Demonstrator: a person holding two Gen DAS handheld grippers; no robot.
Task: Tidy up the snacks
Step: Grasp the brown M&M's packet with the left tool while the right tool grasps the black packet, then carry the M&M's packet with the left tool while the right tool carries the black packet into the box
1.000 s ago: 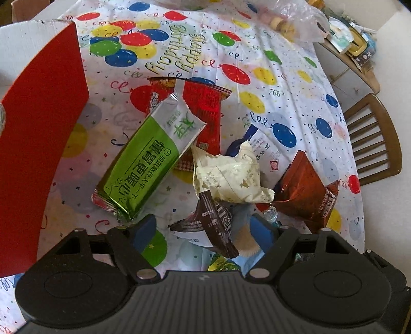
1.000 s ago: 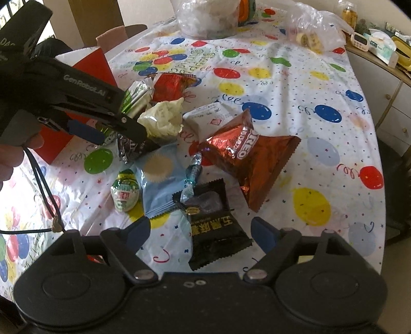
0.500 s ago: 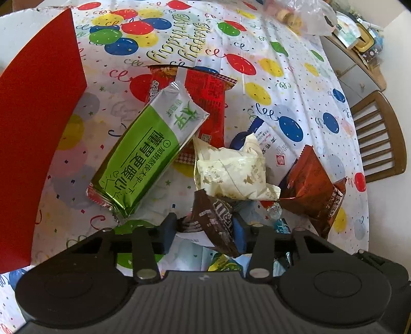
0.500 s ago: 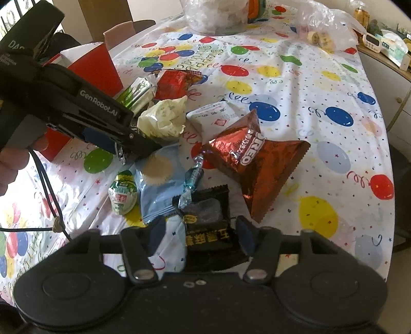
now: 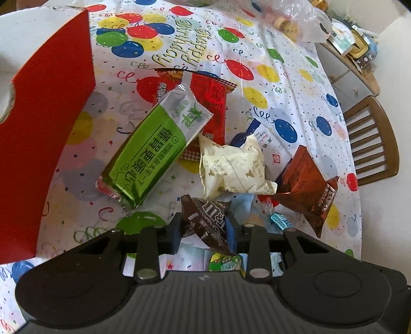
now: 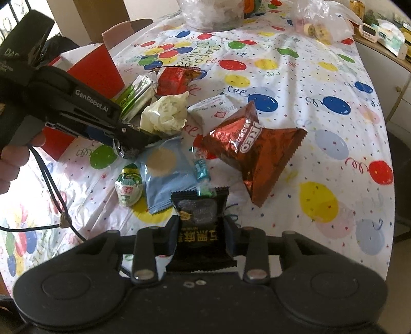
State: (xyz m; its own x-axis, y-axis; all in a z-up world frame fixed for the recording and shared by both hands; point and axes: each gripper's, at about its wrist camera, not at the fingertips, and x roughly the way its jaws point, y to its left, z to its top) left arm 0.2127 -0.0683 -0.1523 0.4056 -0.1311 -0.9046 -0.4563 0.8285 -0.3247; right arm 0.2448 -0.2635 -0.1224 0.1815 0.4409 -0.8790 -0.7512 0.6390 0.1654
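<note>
My left gripper [image 5: 204,228] is shut on a dark brown chocolate packet [image 5: 205,215] at the near edge of a pile of snacks. Beyond it lie a green bar [image 5: 156,151], a red packet [image 5: 208,95], a cream wrapper [image 5: 231,167] and a copper Oreo bag [image 5: 305,190]. A red box [image 5: 38,141] stands to the left. In the right wrist view my right gripper [image 6: 201,231] has its jaws closing, and both pads touch the sides of a black snack packet [image 6: 200,213]. The left gripper [image 6: 128,146] shows there too, low over the pile.
A light-blue packet [image 6: 167,174], a small green-and-white sachet [image 6: 128,185] and a teal candy [image 6: 203,169] lie by the black packet. Clear plastic bags [image 6: 321,20] sit at the table's far end. A wooden chair [image 5: 372,144] and a sideboard [image 6: 385,51] stand at the right. A hand [image 6: 12,159] holds the left gripper.
Both grippers have closed from wide open. The left one now pinches the brown chocolate packet, and the right one has closed in on the black packet. Neither hand has shifted much.
</note>
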